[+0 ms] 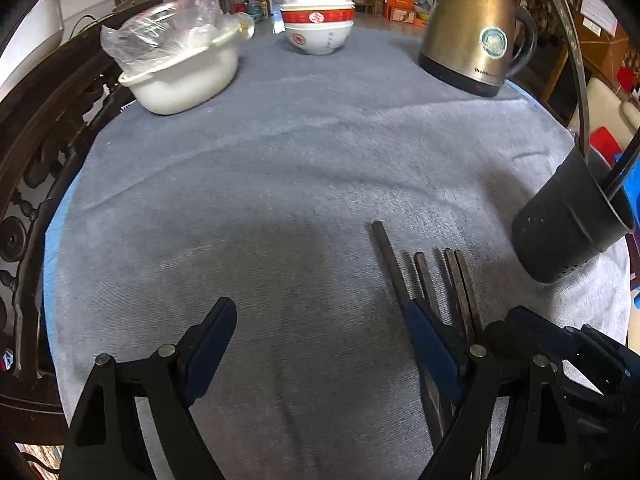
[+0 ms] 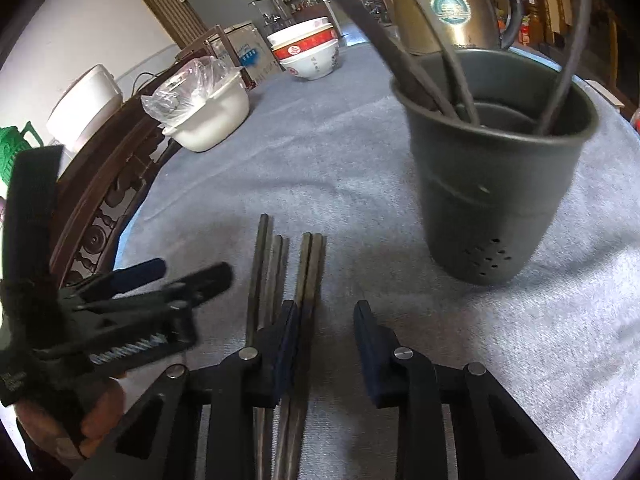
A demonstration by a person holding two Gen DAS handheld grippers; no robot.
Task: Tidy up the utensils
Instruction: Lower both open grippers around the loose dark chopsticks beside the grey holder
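left gripper fingers apart | right gripper fingers apart | holder interior: right wrist only

Round worktop under a grey-blue cloth, dark chopsticks lying flat, black utensil cup, brass-coloured kettle, stacked bowls, white pot, apparently bag-covered

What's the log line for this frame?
left gripper: open, empty | right gripper: open over chopsticks | holder: upright, partly filled
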